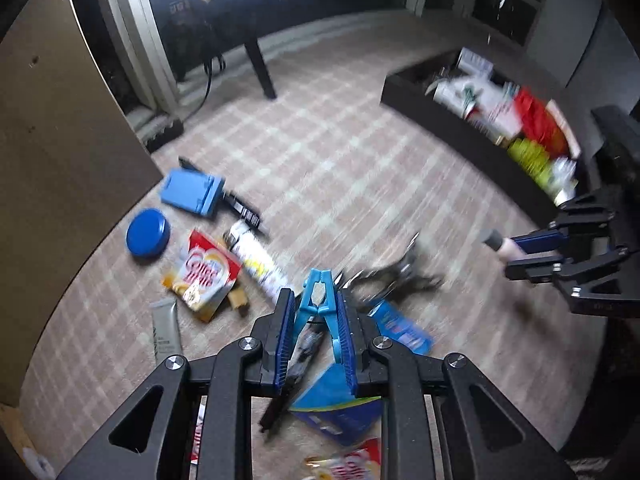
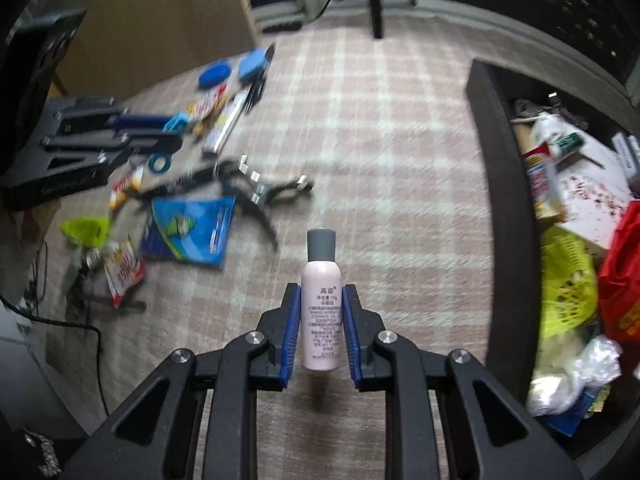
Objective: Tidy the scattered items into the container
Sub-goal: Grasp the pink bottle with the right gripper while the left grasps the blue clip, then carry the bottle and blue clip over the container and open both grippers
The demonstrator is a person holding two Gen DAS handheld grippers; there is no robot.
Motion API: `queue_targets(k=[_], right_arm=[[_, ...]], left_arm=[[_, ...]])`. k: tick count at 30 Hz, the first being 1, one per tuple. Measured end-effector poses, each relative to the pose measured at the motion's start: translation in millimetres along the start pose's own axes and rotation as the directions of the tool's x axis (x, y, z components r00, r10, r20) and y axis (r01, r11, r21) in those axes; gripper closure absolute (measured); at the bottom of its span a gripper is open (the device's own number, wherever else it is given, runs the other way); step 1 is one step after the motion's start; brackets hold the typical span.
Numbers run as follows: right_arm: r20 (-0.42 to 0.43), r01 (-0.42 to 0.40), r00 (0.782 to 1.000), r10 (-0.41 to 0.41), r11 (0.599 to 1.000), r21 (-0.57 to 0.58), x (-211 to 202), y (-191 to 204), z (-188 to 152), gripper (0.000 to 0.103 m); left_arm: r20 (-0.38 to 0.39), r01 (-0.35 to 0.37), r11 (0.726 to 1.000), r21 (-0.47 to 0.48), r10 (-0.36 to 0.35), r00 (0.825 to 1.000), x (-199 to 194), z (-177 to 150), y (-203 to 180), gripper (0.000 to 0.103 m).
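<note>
My left gripper (image 1: 316,300) is shut on a light blue plastic clip (image 1: 318,300), held above the carpet over scattered items. It also shows at the left of the right wrist view (image 2: 176,128). My right gripper (image 2: 320,292) is shut on a pink bottle with a grey cap (image 2: 320,296), held above the carpet left of the dark container (image 2: 504,184). It also shows at the right of the left wrist view (image 1: 520,256). The container (image 1: 452,128) holds several items, among them a yellow basket (image 2: 568,288) and a red bag (image 2: 624,264).
On the carpet lie a blue round lid (image 1: 147,233), a blue box (image 1: 192,192), a coffee creamer packet (image 1: 204,276), a white tube (image 1: 260,264), a grey tube (image 1: 166,332), pliers (image 2: 256,192) and a blue packet (image 2: 188,232). A table leg (image 1: 262,68) stands behind.
</note>
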State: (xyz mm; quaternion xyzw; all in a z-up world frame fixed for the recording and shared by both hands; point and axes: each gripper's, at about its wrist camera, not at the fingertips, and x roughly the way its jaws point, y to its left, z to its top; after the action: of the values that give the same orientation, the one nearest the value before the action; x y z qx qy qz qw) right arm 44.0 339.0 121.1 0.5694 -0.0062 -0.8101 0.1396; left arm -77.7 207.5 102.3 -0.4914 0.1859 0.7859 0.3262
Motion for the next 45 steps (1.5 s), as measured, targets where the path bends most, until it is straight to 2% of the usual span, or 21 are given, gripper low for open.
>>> queue_targets(k=[5,9,14,21,23,25,26,28,32,34,40,43,45], right_arm=[[0.076,0.013,0.997,-0.017,0.998,0.063,-24.0,-38.8,20.2,0.083],[0.147,0.032,0.988,-0.054,0.989,0.143,-54.5,-82.2,33.1,0.083],[0.218,0.091,0.965,-0.145,0.967,0.239,-98.0,-135.8,40.4,0.083],[0.236,0.186,0.933,-0.273,0.924,0.334,-134.3,-201.8,41.9,0.083],[0.231,0.197,0.929,-0.288,0.916,0.35,-139.6,-218.5,43.0,0.082],[0.226,0.196,0.932,-0.282,0.92,0.34,-140.7,-226.1,45.3,0.079],[0.217,0.218,0.927,-0.307,0.91,0.353,-142.0,-231.1,46.8,0.064],[0.226,0.245,0.909,-0.35,0.888,0.39,-146.7,-235.6,47.0,0.047],[0.281,0.198,0.904,-0.322,0.898,0.393,-154.6,-233.3,45.6,0.047],[0.282,0.192,0.907,-0.312,0.904,0.381,-153.6,-227.7,46.0,0.047],[0.28,0.175,0.921,-0.27,0.93,0.322,-140.2,-197.7,51.0,0.047],[0.272,0.16,0.932,-0.239,0.946,0.281,-130.0,-178.6,55.2,0.047],[0.27,0.153,0.938,-0.219,0.957,0.247,-124.6,-163.7,55.8,0.047]], left_arm=[[0.063,0.069,0.996,-0.057,-0.065,0.996,-10.3,29.2,-15.3,0.083],[0.102,0.124,0.99,-0.059,-0.118,0.988,-16.2,55.4,-53.0,0.083],[0.139,0.186,0.981,-0.06,-0.176,0.975,-12.5,93.5,-102.7,0.083],[0.161,0.25,0.968,-0.009,-0.245,0.956,4.6,145.9,-178.8,0.083],[0.178,0.24,0.971,0.005,-0.237,0.955,7.9,161.7,-195.1,0.082],[0.169,0.217,0.976,0.015,-0.217,0.961,14.3,176.1,-205.6,0.05],[0.153,0.211,0.978,0.002,-0.209,0.966,18.4,181.3,-206.7,0.026],[0.163,0.209,0.978,-0.024,-0.203,0.966,19.4,184.9,-202.7,0.033],[0.157,0.187,0.982,-0.029,-0.18,0.971,15.8,177.4,-190.5,0.039],[0.153,0.157,0.987,-0.039,-0.15,0.977,11.9,171.4,-179.6,0.042],[0.141,0.133,0.986,-0.097,-0.118,0.983,-9.1,148.6,-132.9,0.042],[0.14,0.057,0.993,-0.107,-0.041,0.989,-21.6,131.5,-107.4,0.042],[0.14,0.03,0.989,-0.145,-0.01,0.99,-31.2,118.6,-85.2,0.042]])
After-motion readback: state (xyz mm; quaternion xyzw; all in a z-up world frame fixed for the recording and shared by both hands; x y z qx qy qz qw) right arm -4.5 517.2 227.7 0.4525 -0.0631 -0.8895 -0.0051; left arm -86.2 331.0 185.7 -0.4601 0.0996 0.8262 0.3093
